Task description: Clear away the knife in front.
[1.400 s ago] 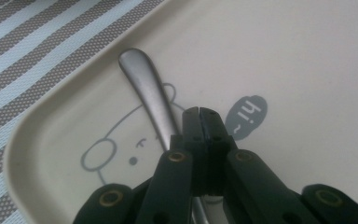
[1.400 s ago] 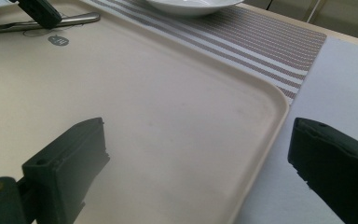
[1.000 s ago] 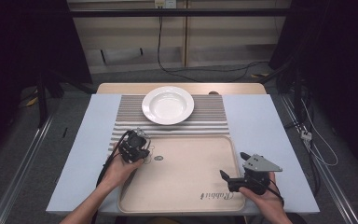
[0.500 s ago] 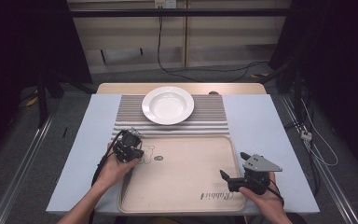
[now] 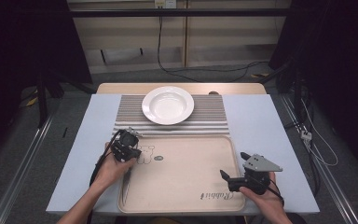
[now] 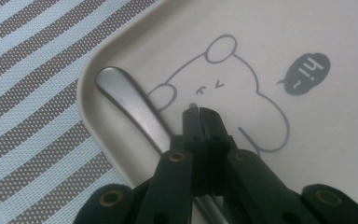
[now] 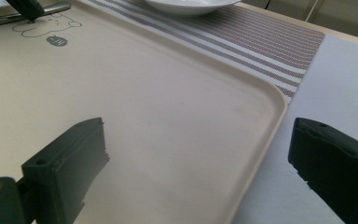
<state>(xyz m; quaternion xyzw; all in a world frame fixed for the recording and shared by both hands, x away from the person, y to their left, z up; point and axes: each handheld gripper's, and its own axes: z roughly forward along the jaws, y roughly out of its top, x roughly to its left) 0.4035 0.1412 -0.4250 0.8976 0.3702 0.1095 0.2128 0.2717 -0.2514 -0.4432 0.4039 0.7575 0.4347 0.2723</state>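
Left tongs (image 6: 199, 112) pressed together, empty, tips over the bear print beside the spoon (image 6: 129, 106) lying along the tray (image 5: 186, 196) left rim. Right tongs (image 7: 200, 158) spread, straddling tray's right edge. Risk: closed tips skid off the flat handle against the rim.

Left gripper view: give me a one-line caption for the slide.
Shut left claw over the tray's bear drawing, a metal utensil lying just beside it by the rim.
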